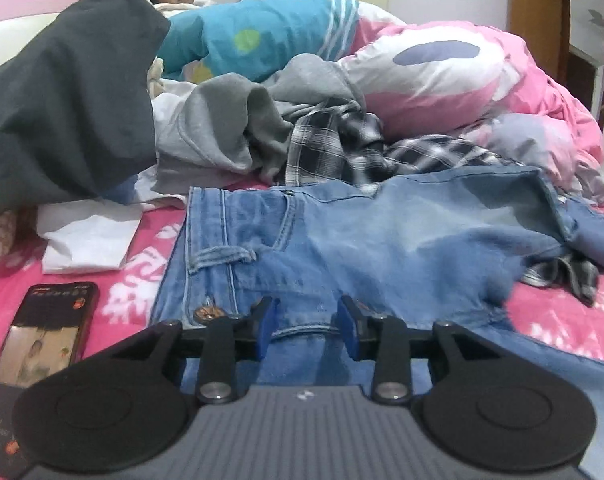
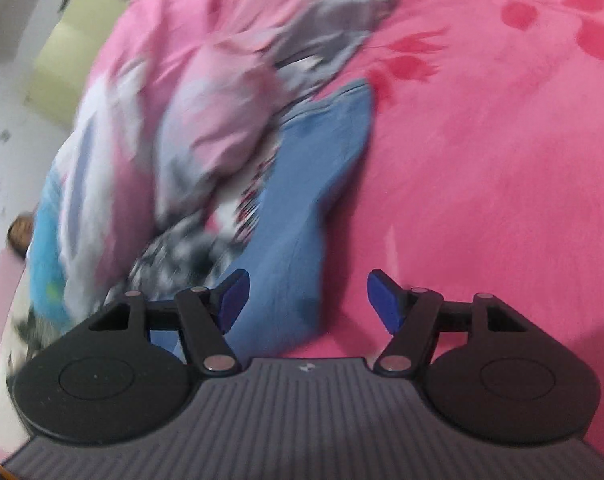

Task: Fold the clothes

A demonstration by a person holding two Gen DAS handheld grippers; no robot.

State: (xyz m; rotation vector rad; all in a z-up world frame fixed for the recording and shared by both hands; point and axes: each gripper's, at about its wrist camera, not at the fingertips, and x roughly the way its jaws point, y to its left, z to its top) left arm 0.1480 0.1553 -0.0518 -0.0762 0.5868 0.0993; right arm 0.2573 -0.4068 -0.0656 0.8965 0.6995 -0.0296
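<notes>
From my left wrist view, the jeans (image 1: 342, 240) lay spread across the middle of the pink bedspread (image 1: 149, 256), their lower part hidden behind my left gripper (image 1: 308, 326), whose blue pads stood apart over the denim, pinching nothing. My right gripper (image 2: 308, 300) was open too, above a blurred jeans leg (image 2: 302, 208). Behind lay a plaid shirt (image 1: 342, 140), grey garments and a quilt (image 1: 442, 76); a phone (image 1: 41, 344) was cut off at lower left.

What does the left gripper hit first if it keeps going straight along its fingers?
Likely the blue jeans: the left gripper stands open just over the denim, pointing down into it. Depth is unclear.
</notes>
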